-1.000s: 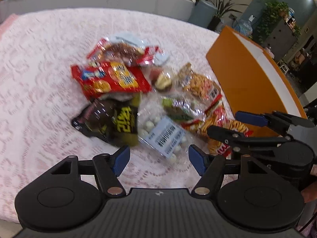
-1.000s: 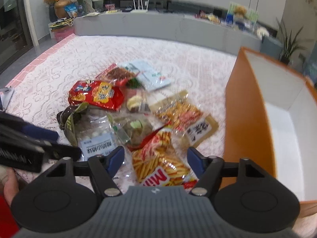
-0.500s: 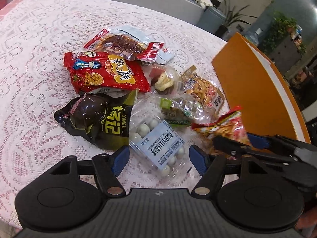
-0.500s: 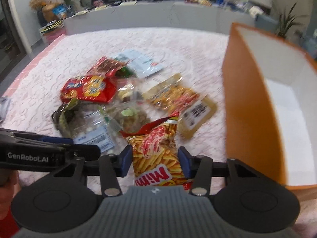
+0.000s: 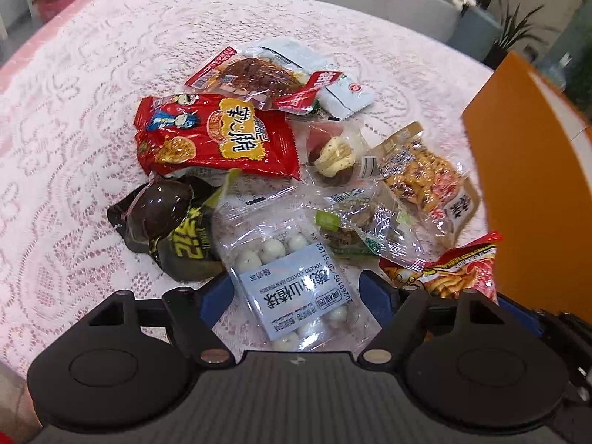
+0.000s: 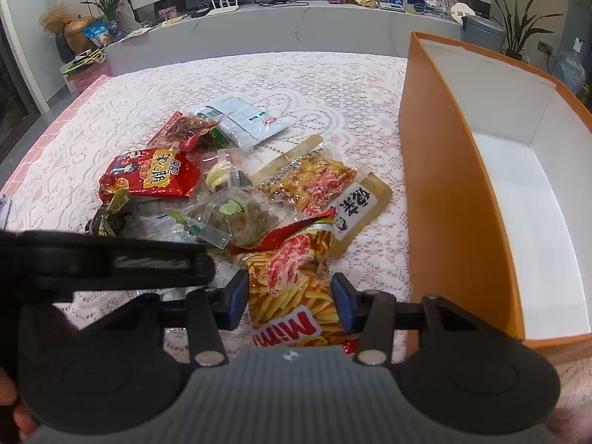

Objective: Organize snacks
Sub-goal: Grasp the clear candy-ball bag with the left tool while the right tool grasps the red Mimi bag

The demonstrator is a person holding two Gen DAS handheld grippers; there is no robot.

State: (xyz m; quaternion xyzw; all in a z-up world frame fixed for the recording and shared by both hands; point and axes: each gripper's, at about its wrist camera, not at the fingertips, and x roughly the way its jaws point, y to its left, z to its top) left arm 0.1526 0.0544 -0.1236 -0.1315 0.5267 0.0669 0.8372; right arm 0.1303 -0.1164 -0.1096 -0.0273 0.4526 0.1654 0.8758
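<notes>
Snack packs lie in a heap on a lace tablecloth (image 5: 74, 118). My left gripper (image 5: 296, 288) points down over a clear pack of white yogurt balls (image 5: 292, 277). Its jaws are opening, the pack lies between them, and the pads do not touch it. My right gripper (image 6: 288, 296) is shut on a red-and-yellow "Mimi" shrimp-stick bag (image 6: 292, 277), which also shows at the right of the left wrist view (image 5: 458, 270). An orange box (image 6: 444, 185) with a white inside stands open just right of the bag. The left gripper's black finger (image 6: 111, 262) crosses the right wrist view.
In the heap are a red crisp bag (image 5: 214, 137), a black-and-yellow pouch (image 5: 170, 229), a dried-meat pack (image 5: 255, 74), a white sachet (image 5: 340, 92), a small cake pack (image 5: 333, 155), a clear green-label pack (image 5: 362, 222) and a peanut pack (image 5: 425, 181). The orange box wall (image 5: 518, 170) stands at right.
The right gripper closed on the Mimi bag and raised its end. The left gripper moved closer over the yogurt-ball pack, tilted more downward, and its jaws spread wider.
</notes>
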